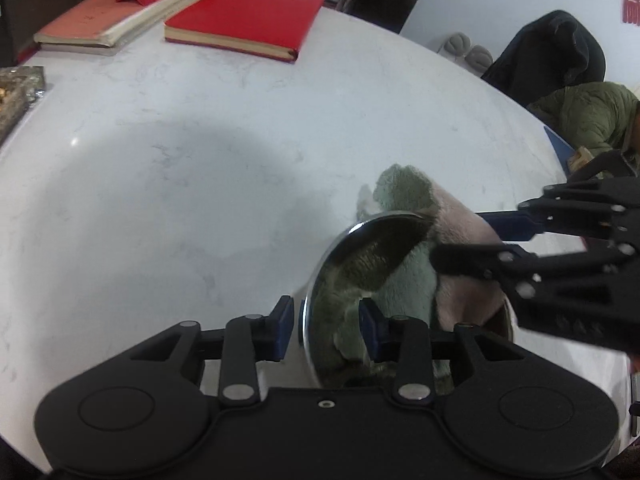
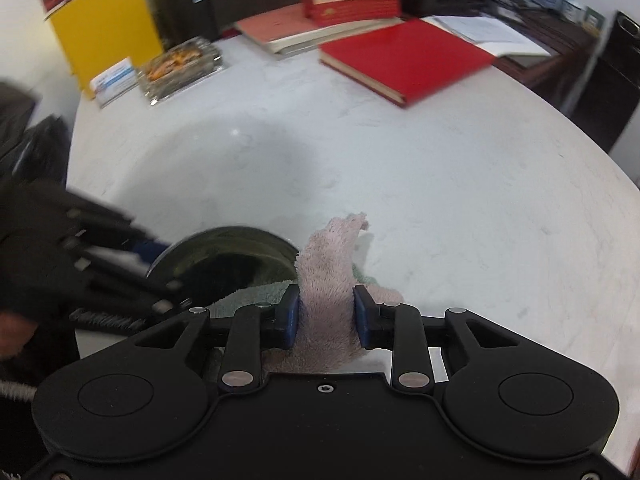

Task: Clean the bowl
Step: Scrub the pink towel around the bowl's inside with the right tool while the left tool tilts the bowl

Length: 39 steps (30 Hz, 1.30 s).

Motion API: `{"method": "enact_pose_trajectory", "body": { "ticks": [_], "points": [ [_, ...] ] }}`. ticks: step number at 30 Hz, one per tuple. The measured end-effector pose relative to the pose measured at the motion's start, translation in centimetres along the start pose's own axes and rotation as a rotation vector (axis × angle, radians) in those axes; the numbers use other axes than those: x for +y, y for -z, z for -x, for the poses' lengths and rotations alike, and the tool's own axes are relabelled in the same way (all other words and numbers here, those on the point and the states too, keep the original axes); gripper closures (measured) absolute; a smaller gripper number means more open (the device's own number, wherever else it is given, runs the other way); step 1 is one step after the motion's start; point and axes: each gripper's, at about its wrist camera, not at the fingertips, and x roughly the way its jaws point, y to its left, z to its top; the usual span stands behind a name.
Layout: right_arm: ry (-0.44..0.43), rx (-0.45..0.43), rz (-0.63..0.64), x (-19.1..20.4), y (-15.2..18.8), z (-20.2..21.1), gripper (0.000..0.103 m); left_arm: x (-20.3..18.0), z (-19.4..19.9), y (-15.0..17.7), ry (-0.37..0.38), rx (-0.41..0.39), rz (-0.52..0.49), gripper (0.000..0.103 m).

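A shiny steel bowl [image 1: 352,264] is tilted on its side above the white marble table [image 1: 180,184]. My left gripper [image 1: 326,330] is shut on the bowl's rim, one blue pad outside the wall and one inside. A pink and green cloth [image 1: 412,276] is pressed into the bowl. My right gripper [image 2: 326,312] is shut on the pink part of the cloth [image 2: 326,280] and comes in from the right in the left wrist view [image 1: 472,240]. In the right wrist view the bowl [image 2: 228,256] lies left of the cloth, held by the blurred left gripper [image 2: 160,276].
A red book [image 1: 244,20] and a stack of books with a red calendar [image 1: 132,0] lie at the table's far side. A glass ashtray [image 2: 180,66] and a yellow stand [image 2: 104,20] are at the far left. A person in a green jacket [image 1: 588,116] sits at the right edge.
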Motion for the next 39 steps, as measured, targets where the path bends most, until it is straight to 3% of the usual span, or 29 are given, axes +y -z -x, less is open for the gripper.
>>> {"method": "enact_pose_trajectory", "body": {
  "ticks": [4, 11, 14, 19, 25, 32, 39],
  "points": [
    [0.000, -0.004, 0.030, 0.3, -0.2, -0.2, 0.076, 0.1, -0.7, 0.0, 0.018, -0.006, 0.010, 0.069],
    [-0.057, 0.041, -0.151, -1.5, 2.1, 0.2, 0.076, 0.5, -0.9, 0.3, 0.021, -0.039, 0.076, 0.070],
    [-0.042, 0.061, -0.095, -0.5, 2.4, 0.8, 0.076, 0.4, -0.9, 0.2, 0.023, -0.035, 0.059, 0.070],
    [0.020, -0.006, -0.017, -0.2, -0.5, -0.8, 0.076, 0.3, -0.8, 0.1, 0.021, -0.034, 0.057, 0.070],
    [-0.025, 0.080, -0.066, -0.5, 2.2, 0.5, 0.076, 0.7, -0.7, 0.1, 0.037, -0.040, 0.094, 0.070],
    [-0.002, 0.019, -0.038, -0.7, -0.5, -0.7, 0.076, 0.5, -0.7, 0.0, 0.027, -0.033, 0.076, 0.070],
    [-0.050, 0.085, -0.143, -1.0, 2.8, 0.3, 0.076, 0.3, -0.6, 0.2, 0.023, -0.037, 0.077, 0.069]
  ]
}}
